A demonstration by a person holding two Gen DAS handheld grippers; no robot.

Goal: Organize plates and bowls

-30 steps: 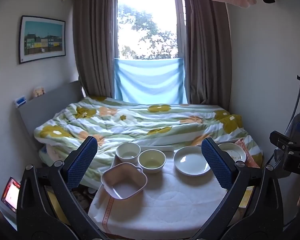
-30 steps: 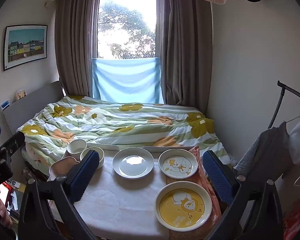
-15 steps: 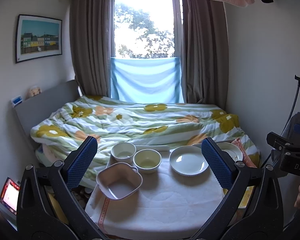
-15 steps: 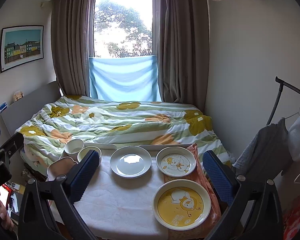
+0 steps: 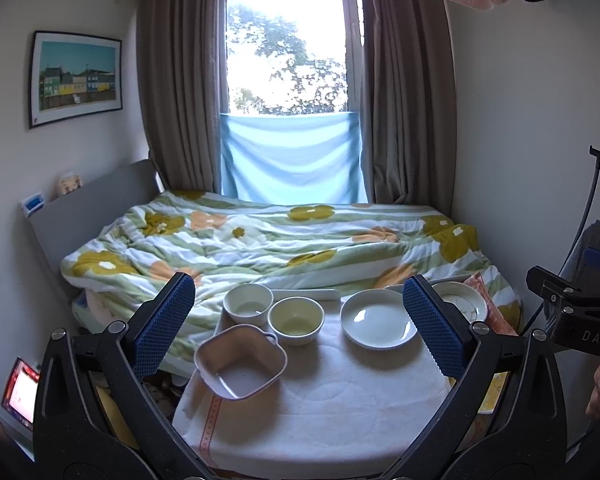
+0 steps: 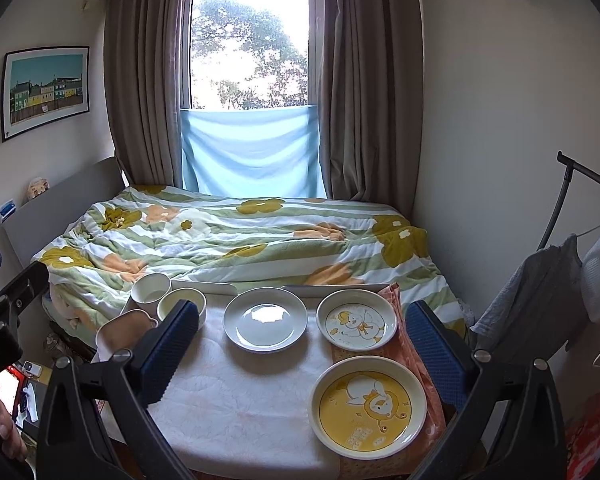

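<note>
Six dishes sit on the bench (image 6: 236, 412) ahead of me, none gathered yet, so I judge I am at the approach step. Three bowls crowd the far left corner: a white bowl (image 5: 247, 304), a cream bowl (image 5: 296, 320) just beside it, and a square handled dish (image 5: 241, 361) nearer me along the left edge. A plain white plate (image 6: 265, 319) lies mid-bench toward the far edge; a small duck plate (image 6: 357, 319) sits at the far right corner, and a yellow duck plate (image 6: 367, 405) at the near right corner. My left claw (image 5: 298, 326) hangs spread wide over the bowls, holding and touching nothing. My right claw (image 6: 300, 354) is equally wide, empty, above the plates. Next, I reckon, comes lowering one claw over a rim, pinching it cleanly, then stacking like with like without chipping.
</note>
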